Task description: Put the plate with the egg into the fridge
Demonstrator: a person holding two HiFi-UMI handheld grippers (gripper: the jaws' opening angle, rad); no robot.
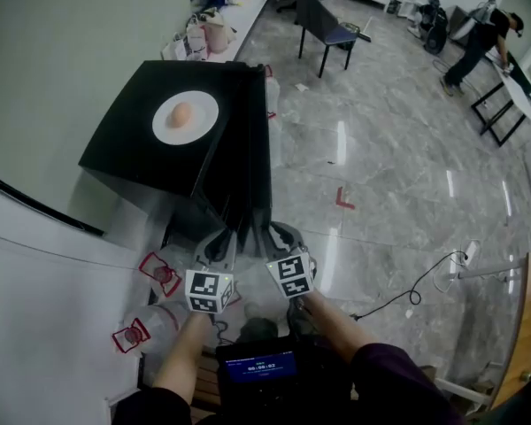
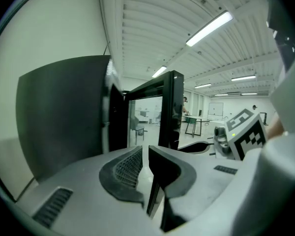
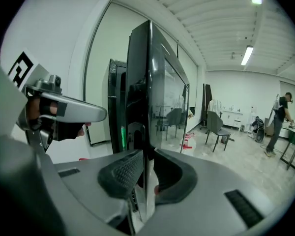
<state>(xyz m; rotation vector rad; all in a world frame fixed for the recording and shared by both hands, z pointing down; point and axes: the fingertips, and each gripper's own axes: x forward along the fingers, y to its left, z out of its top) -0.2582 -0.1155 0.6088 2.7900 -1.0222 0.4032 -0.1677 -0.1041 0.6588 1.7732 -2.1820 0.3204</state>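
A white plate [image 1: 199, 129] with a brown egg [image 1: 180, 114] on it sits on top of a small black fridge [image 1: 128, 153]. The fridge's glass door [image 1: 250, 149] stands open and points toward me edge-on. My right gripper [image 1: 281, 239] is at the door's free edge. In the right gripper view that edge [image 3: 143, 97] runs between the jaws of the right gripper [image 3: 146, 170], which are closed on it. My left gripper [image 1: 219, 244] hangs just left of the door, beside the right one. Its jaws [image 2: 144, 157] are shut with nothing between them. The fridge's inside is hidden.
Plastic bottles with red labels [image 1: 159, 273] lie on the floor by the fridge, at my left. A pale wall runs along the left. A chair [image 1: 327, 27] stands further back. A person [image 1: 482, 38] bends over a table at the far right. A cable [image 1: 407, 295] trails across the floor.
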